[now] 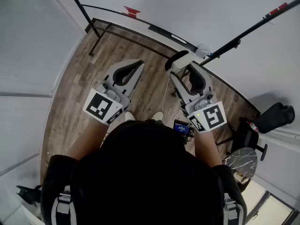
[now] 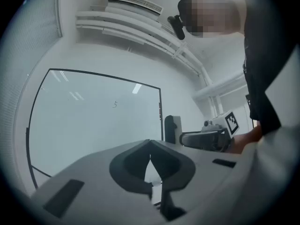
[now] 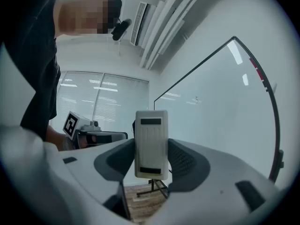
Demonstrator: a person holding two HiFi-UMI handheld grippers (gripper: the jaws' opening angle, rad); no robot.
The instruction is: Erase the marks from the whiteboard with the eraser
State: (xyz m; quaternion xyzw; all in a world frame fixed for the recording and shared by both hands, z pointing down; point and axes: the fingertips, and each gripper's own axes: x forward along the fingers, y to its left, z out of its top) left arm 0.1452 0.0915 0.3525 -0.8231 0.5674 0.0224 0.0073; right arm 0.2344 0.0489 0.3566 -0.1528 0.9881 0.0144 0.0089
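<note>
The whiteboard (image 2: 93, 125) fills the left of the left gripper view and the right of the right gripper view (image 3: 225, 107). It bears one small dark mark (image 2: 115, 104), also visible in the right gripper view (image 3: 196, 98). In the head view the whiteboard (image 1: 187, 13) stands ahead of both grippers. My right gripper (image 3: 151, 146) is shut on a white eraser (image 3: 151, 139) with black strips, held upright and well short of the board. The same eraser (image 1: 182, 60) shows at the right gripper's (image 1: 183, 68) tip in the head view. My left gripper (image 2: 150, 156) is shut and holds nothing; the head view places the left gripper (image 1: 139, 63) beside the right one.
The board's black stand legs (image 1: 96, 36) rest on the wood floor (image 1: 75, 93). At the right stand a black chair (image 1: 276, 117) and a round marbled table (image 1: 241, 161). A window with blinds (image 3: 103, 100) lies to the left.
</note>
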